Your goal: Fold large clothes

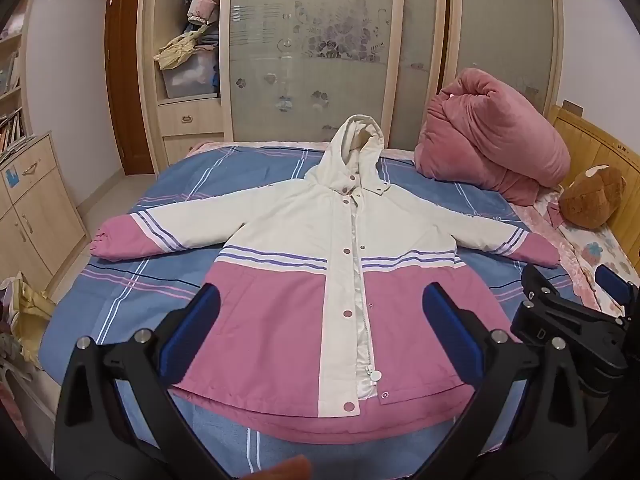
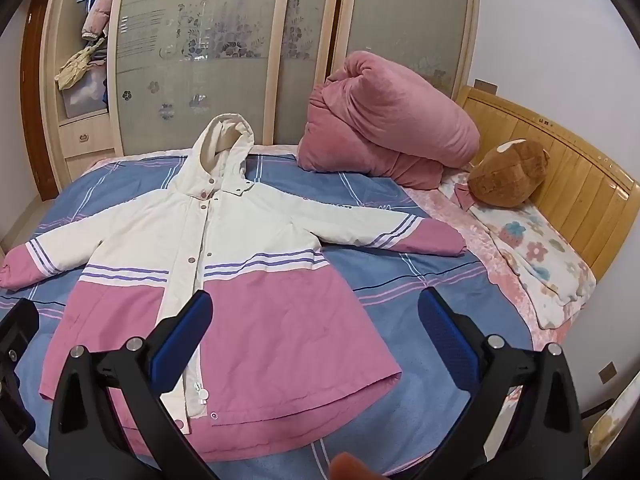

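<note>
two grippers, the left gripper (image 1: 320, 320) and right gripper (image 2: 316, 328), hover wide open and empty above the jacket (image 1: 320, 264), spread flat with sleeves out, ready for folding.

No word, brand, number or sign can be read in either view. On the cream upper half of the pink-and-cream hooded padded jacket (image 2: 224, 264), along the chest toward its right-hand sleeve in the right wrist view, runs a faint line of pale marks that may be lettering, too small and washed out to make out. The frosted-glass sliding wardrobe doors (image 1: 312, 52) behind the jacket's hood carry only etched flowers and stripes.
</note>
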Motion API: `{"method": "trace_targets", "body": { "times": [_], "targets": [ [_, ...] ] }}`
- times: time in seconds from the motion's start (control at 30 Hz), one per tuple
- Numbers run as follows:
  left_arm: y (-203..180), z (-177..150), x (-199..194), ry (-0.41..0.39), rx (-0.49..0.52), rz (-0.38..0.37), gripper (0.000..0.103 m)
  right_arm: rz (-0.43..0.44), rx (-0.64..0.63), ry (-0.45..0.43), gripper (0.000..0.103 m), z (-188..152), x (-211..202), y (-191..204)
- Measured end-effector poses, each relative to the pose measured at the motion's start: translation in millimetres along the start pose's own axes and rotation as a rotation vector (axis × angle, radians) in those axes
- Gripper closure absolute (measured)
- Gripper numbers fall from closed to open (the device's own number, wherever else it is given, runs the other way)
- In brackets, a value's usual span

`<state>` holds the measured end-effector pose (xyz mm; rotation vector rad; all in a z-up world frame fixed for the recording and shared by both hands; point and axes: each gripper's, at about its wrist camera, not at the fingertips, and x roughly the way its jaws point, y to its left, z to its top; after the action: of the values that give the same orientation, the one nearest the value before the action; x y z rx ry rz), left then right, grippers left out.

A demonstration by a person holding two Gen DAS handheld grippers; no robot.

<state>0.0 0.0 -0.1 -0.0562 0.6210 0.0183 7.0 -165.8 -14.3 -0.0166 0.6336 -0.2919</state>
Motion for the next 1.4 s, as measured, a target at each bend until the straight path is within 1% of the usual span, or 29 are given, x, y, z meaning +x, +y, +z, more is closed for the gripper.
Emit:
{"method": "trace_targets", "body": {
  "times": [0.1, 0.13, 0.83, 0.97, 1.13, 1.4],
  "targets": [
    [0, 0, 0, 0.002, 0.000, -0.002, 0.002, -0.001, 0.002, -0.001, 0.001, -3, 0, 0],
    [0, 0, 0, 0.002, 0.000, -0.002, 0.002, 0.000, -0.003, 0.005, 0.001, 3, -1, -1],
    [0, 0, 0, 0.008, 0.009, 0.004, 0.002, 0.008, 0.000, 0.022, 0.001, -5, 6, -3],
    [6, -13, 11, 0.010, 0.009, 0.003, 0.002, 0.008, -0.003, 0.028, 0.001, -5, 8, -2],
    [7, -20, 15, 0.012, 0.009, 0.005, 0.002, 0.008, -0.003, 0.030, 0.001, -6, 8, -2],
    [6, -17, 15, 0.018, 0.013, 0.010, 0.002, 0.010, -0.008, 0.033, 0.001, -7, 8, 0]
  ]
}}
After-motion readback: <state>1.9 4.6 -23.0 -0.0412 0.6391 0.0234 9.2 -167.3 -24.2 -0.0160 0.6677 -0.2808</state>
